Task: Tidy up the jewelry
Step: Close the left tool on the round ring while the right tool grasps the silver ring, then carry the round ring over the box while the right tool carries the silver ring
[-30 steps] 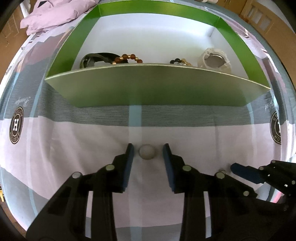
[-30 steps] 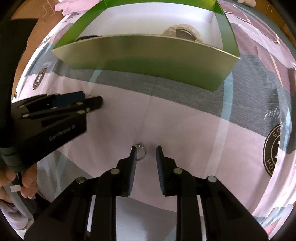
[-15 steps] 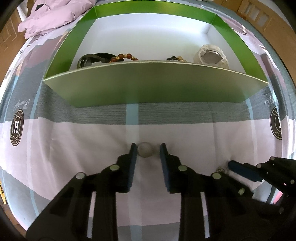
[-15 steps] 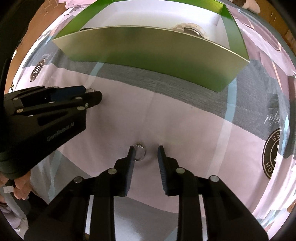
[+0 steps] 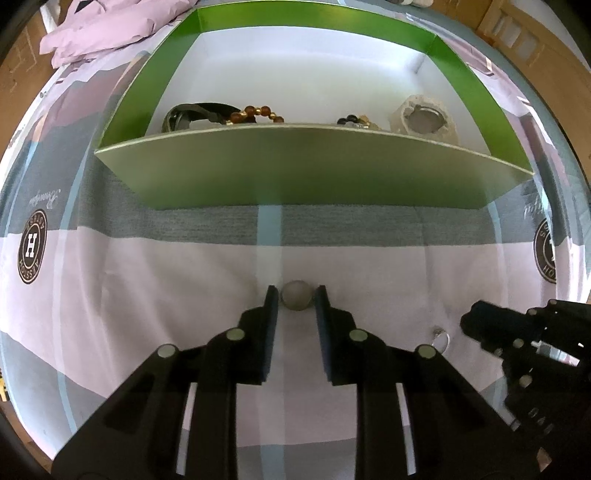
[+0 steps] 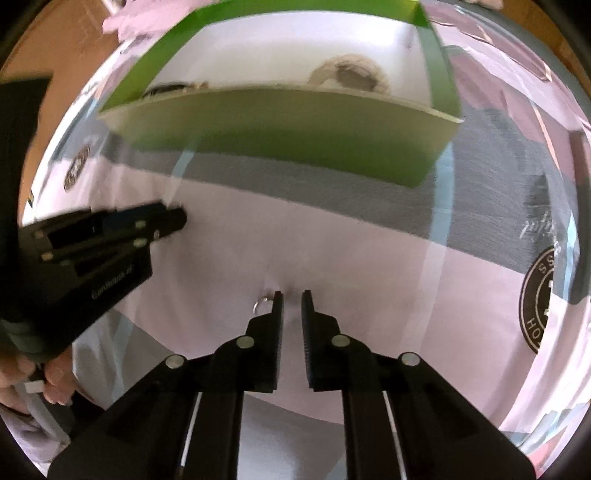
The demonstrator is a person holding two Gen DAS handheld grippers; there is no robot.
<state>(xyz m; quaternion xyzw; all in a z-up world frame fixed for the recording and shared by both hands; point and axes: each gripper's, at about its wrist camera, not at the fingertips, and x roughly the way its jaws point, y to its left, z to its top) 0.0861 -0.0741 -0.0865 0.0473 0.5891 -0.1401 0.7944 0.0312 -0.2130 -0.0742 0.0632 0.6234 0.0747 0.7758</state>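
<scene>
On the bedspread (image 5: 147, 295), at six o'clock of the green box (image 5: 306, 177), the small, smooth bead (image 5: 295, 294) looks light and prone to roll, so the left tongs (image 5: 295, 295) pinch its sides, while the right tongs (image 6: 292, 300) have closed empty just beside the thin ring (image 6: 261, 303).

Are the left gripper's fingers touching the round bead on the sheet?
Touching. Left wrist view: the left gripper pinches the bead, both fingers against its sides, no gap.

Home bedroom: bed w/ patterned sheet (image 5: 147, 280), rumpled pink duvet (image 5: 110, 29).
</scene>
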